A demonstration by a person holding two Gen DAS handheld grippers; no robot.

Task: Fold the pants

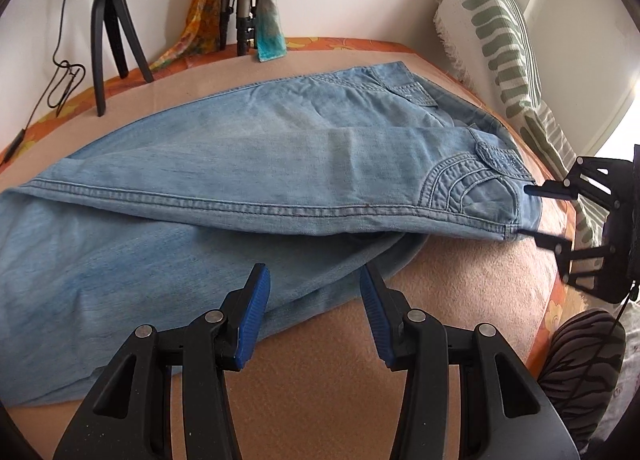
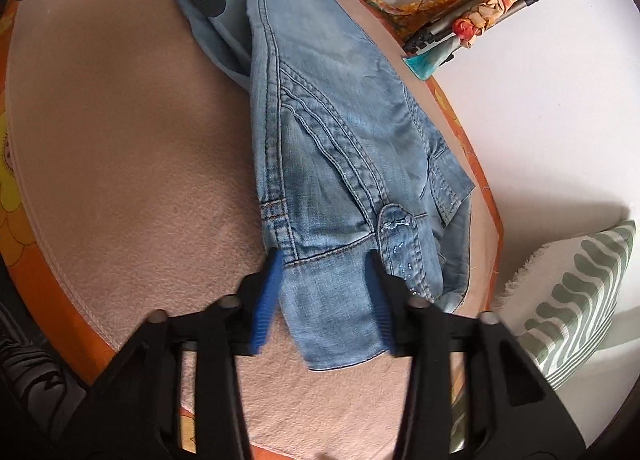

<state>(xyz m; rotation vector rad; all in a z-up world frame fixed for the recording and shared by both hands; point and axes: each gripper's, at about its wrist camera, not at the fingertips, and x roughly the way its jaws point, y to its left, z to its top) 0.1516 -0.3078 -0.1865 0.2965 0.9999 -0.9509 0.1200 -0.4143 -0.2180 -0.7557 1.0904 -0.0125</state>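
Right hand-held gripper (image 2: 324, 300) straddles the pants (image 2: 320, 140) waistband, jaws apart; left hand-held gripper (image 1: 314, 316) apart, empty; next both must clamp

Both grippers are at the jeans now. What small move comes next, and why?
Probably close the left gripper on the leg edge of the jeans beneath it: its jaws are open with nothing between them, while the right gripper already straddles the waistband, pads not visibly pressing.

the left wrist view looks down from close by, over the long side of the pants (image 1: 248, 164) toward the wall. the right wrist view looks down from the waist end, very close. both show the pants and the pink blanket (image 2: 132, 164).
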